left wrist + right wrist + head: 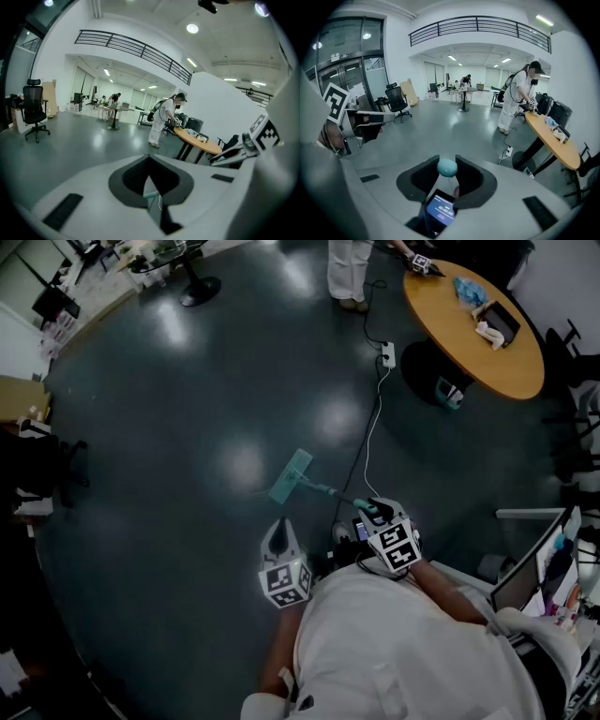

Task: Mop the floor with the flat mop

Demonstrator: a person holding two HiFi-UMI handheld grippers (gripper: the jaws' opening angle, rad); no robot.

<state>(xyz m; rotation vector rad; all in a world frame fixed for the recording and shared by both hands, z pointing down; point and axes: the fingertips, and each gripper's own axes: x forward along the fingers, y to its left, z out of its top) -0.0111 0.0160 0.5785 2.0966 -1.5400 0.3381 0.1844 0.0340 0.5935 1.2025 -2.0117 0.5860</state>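
Right hand-held gripper (377, 510) clamps the flat mop (292, 476) handle, left hand-held gripper (278, 531) closed empty, cable (373, 432) lying alongside.

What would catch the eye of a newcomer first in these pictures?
The teal flat mop lies on the wide, dark, shiny floor just ahead of the wearer, and the right gripper is shut on the round end of its handle. At upper right of the head view stands a round wooden table with a person in white beside it.
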